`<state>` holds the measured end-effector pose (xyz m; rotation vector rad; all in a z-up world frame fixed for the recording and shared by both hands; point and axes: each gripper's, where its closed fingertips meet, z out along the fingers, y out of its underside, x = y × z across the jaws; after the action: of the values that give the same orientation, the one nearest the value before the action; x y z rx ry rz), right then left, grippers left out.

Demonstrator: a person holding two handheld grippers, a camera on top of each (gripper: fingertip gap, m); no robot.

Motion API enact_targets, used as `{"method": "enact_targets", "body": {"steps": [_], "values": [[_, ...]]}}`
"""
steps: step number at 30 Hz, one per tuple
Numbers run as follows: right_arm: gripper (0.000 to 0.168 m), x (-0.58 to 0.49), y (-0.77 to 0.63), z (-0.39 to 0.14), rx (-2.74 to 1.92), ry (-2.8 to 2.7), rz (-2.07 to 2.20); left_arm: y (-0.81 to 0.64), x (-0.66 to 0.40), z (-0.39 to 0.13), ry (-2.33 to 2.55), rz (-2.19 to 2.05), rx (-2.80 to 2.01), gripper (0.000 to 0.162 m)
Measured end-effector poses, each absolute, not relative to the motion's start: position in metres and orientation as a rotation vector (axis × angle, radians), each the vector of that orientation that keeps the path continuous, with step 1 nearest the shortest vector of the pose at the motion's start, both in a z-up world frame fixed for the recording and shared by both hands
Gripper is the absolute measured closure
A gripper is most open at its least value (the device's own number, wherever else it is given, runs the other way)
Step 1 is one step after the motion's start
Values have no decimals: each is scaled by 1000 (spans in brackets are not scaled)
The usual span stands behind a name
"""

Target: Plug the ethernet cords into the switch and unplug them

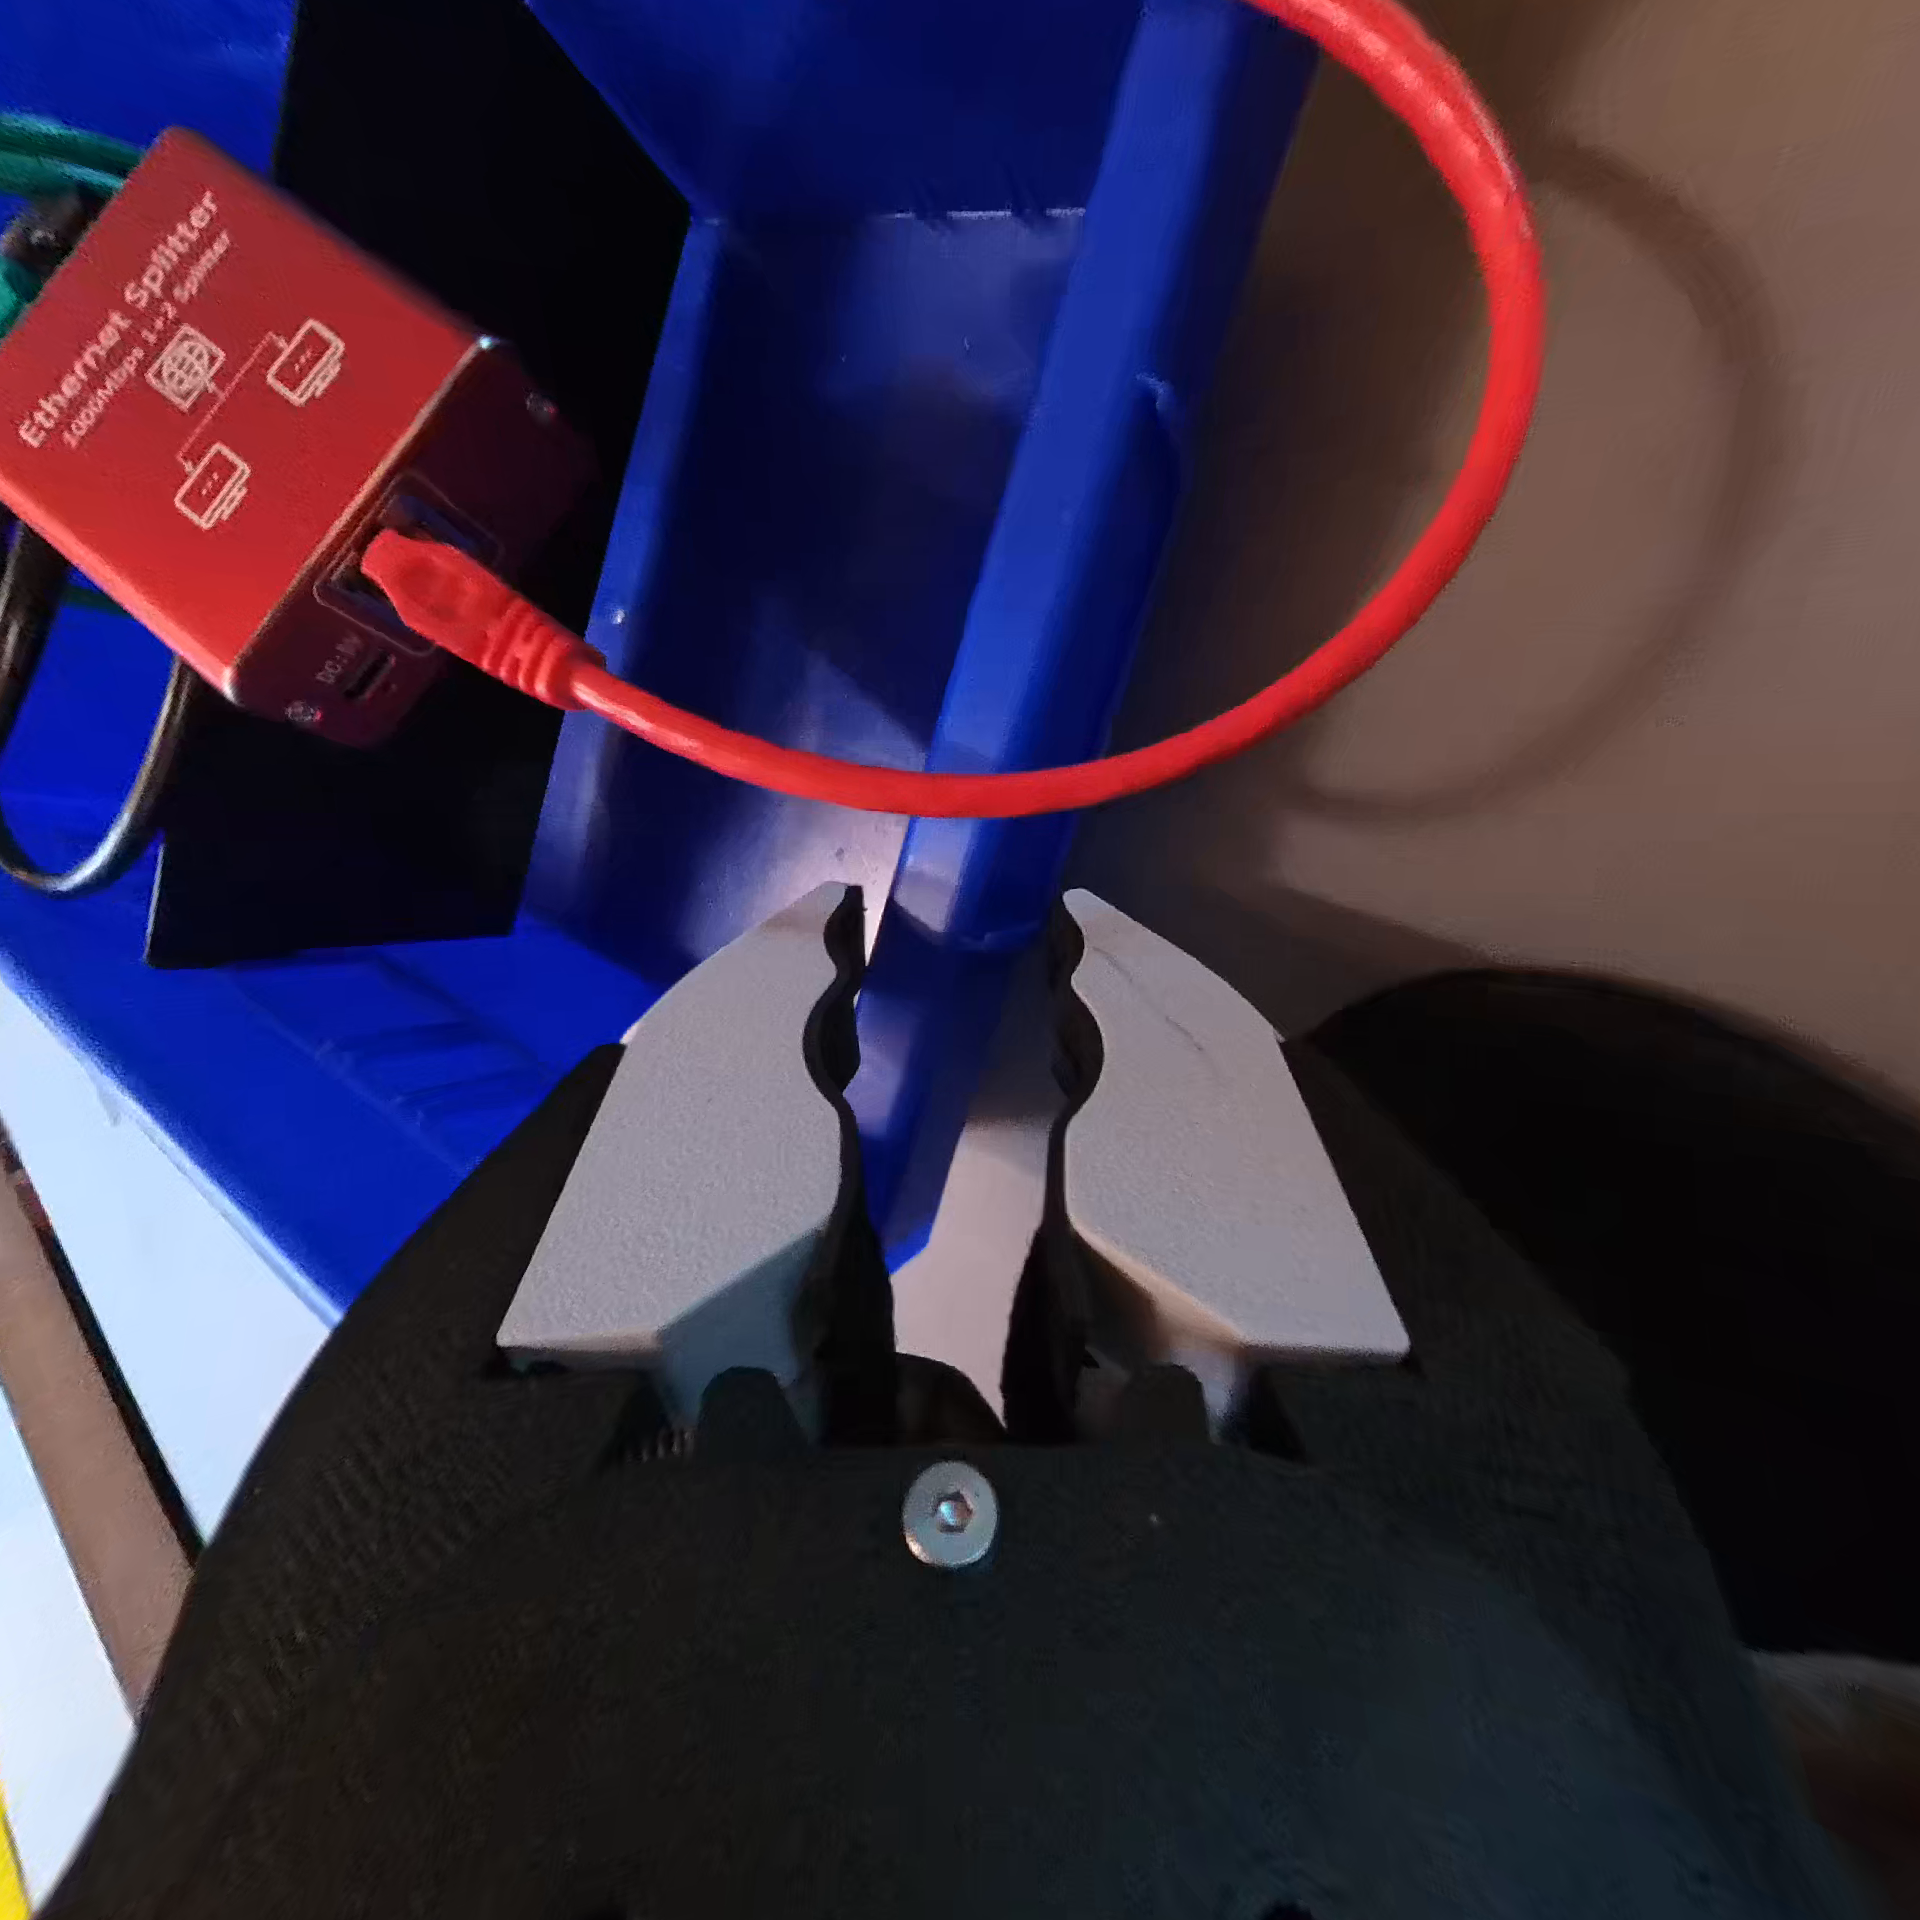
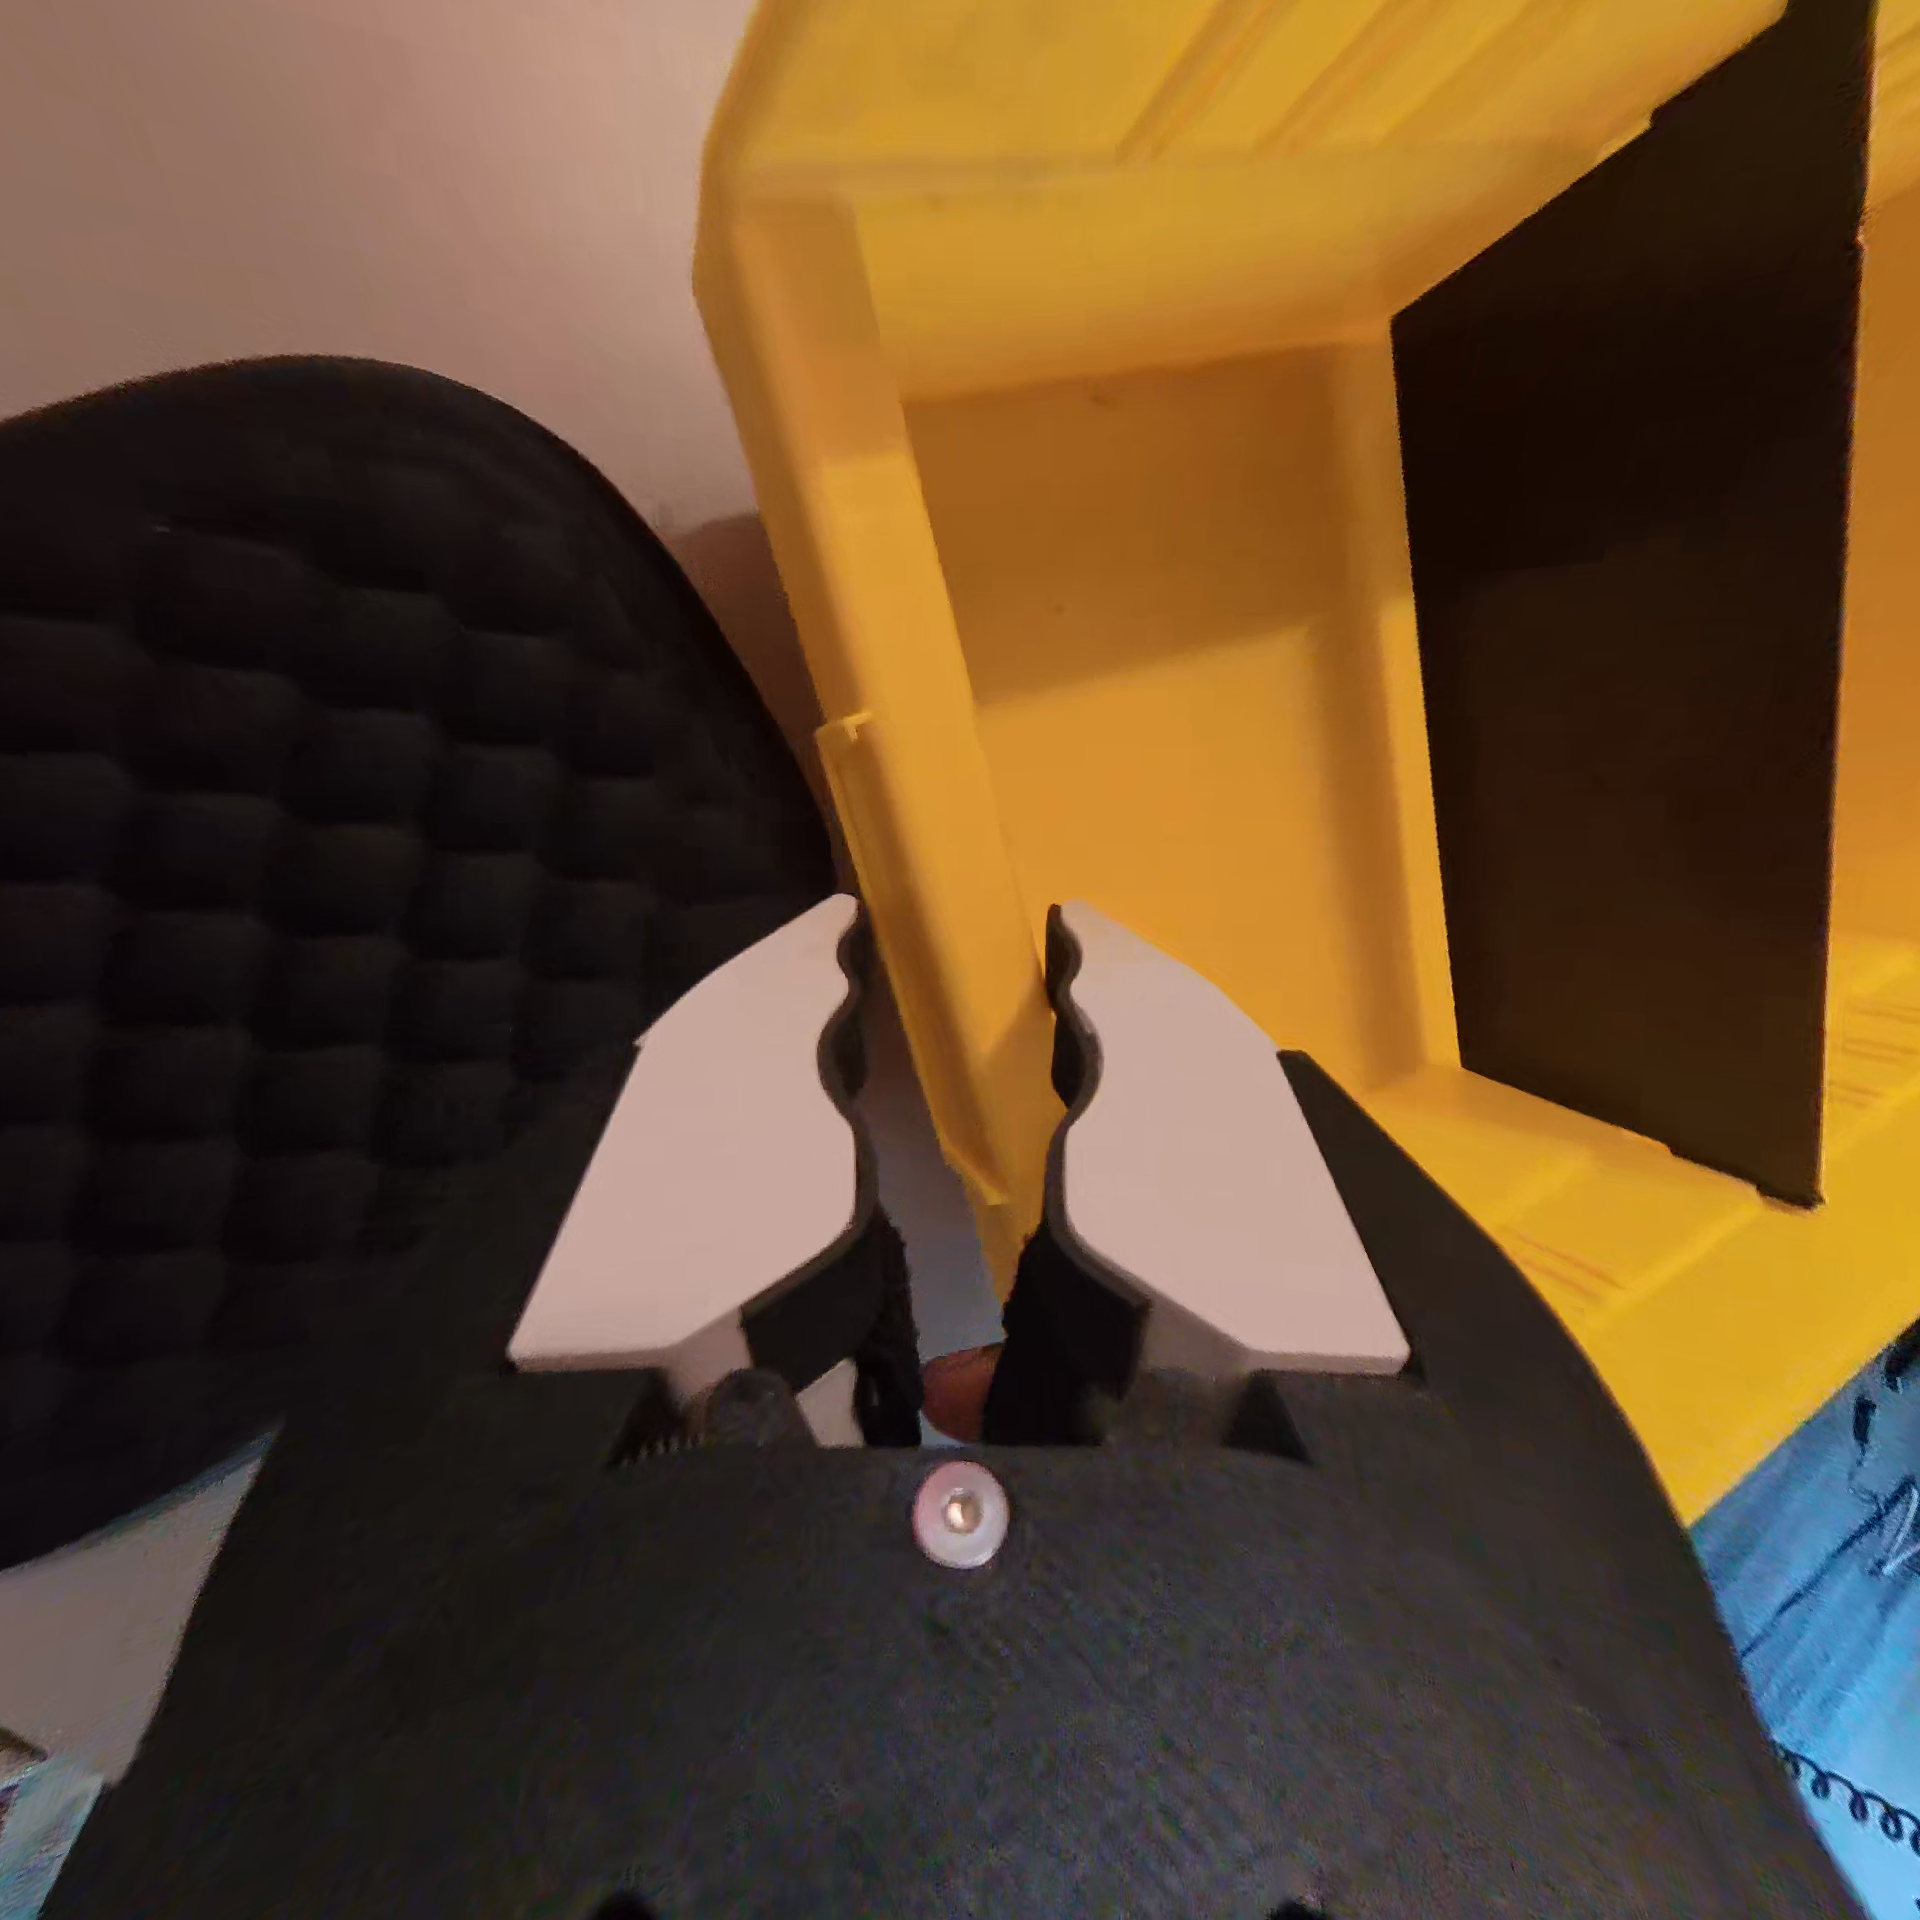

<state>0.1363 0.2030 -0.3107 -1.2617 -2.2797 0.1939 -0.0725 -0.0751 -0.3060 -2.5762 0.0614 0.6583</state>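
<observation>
yellow bin (image 2: 1122, 540) fills the right wrist view, its wall edge clamped between the right gripper (image 2: 951, 920) fingers, w/ a black divider (image 2: 1631, 675) inside. blue bin (image 1: 883, 499) wall sits gripped by the left gripper (image 1: 961, 904). red switch (image 1: 239, 436) hangs in the blue bin, 1 red ethernet cord (image 1: 1455, 520) plugged into it, looping over the wall. green cords (image 1: 52, 156) behind.

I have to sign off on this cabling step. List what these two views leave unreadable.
- Left wrist view: the red cable runs off the top edge, so its far end is unseen.
- Left wrist view: the red switch is cut by the left edge; the green cables behind it show no plugs.
- Right wrist view: the black divider hides part of the yellow bin.
</observation>
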Motion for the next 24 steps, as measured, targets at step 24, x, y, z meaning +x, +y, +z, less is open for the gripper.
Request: {"method": "enact_targets", "body": {"steps": [24], "values": [[137, 229, 277, -312, -1218, -2389, 130, -290, -115, -304, -61, 676, -2698, 124]]}}
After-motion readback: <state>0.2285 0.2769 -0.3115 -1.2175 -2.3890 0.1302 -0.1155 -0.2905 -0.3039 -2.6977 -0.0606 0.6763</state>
